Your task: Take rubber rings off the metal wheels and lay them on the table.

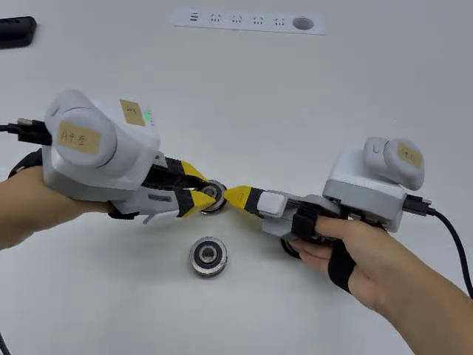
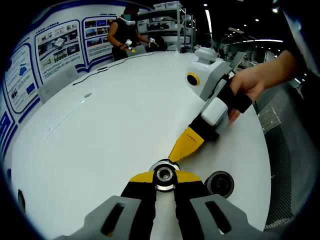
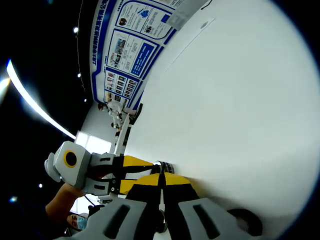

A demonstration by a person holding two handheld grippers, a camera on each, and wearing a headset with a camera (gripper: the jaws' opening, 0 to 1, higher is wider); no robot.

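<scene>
1. Right gripper [image 1: 236,197]: fingers pressed together, tips touching the metal wheel [image 1: 215,194] from 3 o'clock.
2. Left gripper [image 1: 204,191]: fingers clamp that metal wheel.
3. Second wheel [image 1: 209,256] lies on the desk [image 1: 295,96], at 6 o'clock.

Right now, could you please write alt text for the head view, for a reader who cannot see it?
Two hand-held grippers meet over a white table: the left gripper clamps a wheel, and the right gripper, tips closed, touches it. A second wheel, black ring on, lies flat in front of them.
</scene>
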